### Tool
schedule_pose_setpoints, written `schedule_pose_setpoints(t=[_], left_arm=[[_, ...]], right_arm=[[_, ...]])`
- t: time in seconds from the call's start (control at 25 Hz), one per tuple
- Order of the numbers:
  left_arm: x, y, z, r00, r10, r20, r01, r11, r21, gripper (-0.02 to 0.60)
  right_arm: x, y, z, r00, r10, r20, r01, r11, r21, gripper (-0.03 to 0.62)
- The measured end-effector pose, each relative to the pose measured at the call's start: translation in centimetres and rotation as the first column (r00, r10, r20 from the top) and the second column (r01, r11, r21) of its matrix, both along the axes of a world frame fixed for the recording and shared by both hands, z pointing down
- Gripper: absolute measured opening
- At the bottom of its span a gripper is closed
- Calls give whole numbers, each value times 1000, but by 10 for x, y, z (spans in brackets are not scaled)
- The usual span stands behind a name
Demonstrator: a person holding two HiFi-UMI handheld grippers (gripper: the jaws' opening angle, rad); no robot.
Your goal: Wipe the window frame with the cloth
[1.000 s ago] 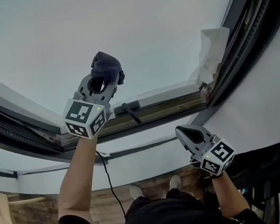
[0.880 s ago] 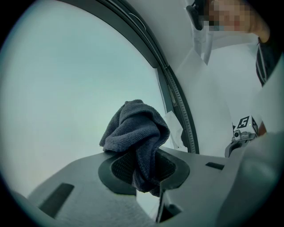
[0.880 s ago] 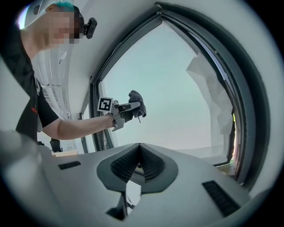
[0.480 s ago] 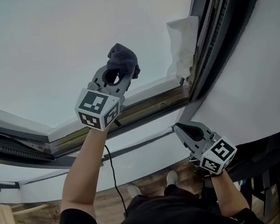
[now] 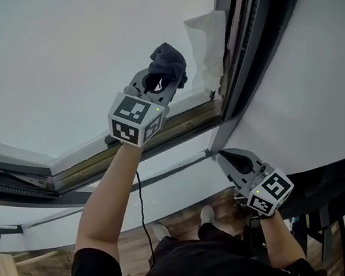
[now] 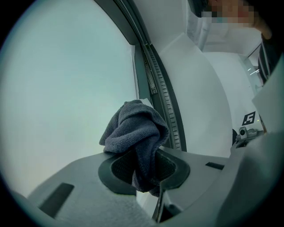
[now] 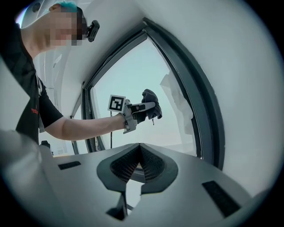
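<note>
1. The left gripper (image 5: 161,82), raised at the end of an outstretched arm, is clamping a dark grey cloth (image 5: 169,62) between its jaws. The cloth is bunching out above them, near the lower right corner of the window.
2. The cloth is sitting in front of the pale, evenly lit glass pane (image 5: 78,51). No view shows whether it is touching the glass.
3. The dark window frame (image 5: 238,43) is running up the right side just beside the cloth. Its lower rail (image 5: 183,122) is showing a worn, wood-coloured strip beneath a pale sill edge.
4. A crumpled white sheet (image 5: 206,45) is clinging to the frame's corner, close to the cloth.
5. The right gripper (image 5: 228,159) is waiting lower down with its jaws together and nothing between them. It is pointing toward the plain white wall (image 5: 310,96) below that corner.
6. Below, a black cable (image 5: 141,205) is hanging down past the person's arm toward a wood-plank floor (image 5: 181,222). Dark furniture (image 5: 330,185) is standing at the right.
</note>
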State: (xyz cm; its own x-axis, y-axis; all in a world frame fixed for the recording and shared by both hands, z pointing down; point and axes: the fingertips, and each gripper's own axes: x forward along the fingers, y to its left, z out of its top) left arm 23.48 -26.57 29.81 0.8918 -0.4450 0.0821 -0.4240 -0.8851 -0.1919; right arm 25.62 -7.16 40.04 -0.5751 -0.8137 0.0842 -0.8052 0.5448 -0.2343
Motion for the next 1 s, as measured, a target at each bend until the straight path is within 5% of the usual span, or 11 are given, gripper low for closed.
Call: schedule_pose_setpoints(t=[0.16, 0.32, 0.72, 1.0], left_arm=[[3, 12, -6, 1000, 24, -12, -24, 1000, 21, 91], [-33, 22, -8, 999, 2, -39, -1, 999, 37, 91], [-249, 23, 28, 976, -193, -102, 191, 981, -29, 91], [-395, 25, 56, 921, -377, -102, 371, 926, -72, 91]], right_arm=[[-5, -1, 1, 1000, -8, -10, 8, 1000, -6, 3], [-31, -9, 4, 999, -47, -27, 47, 999, -17, 3], [-172, -31, 5, 974, -212, -74, 210, 977, -37, 3], [-261, -47, 12, 947, -306, -97, 302, 952, -54, 3]])
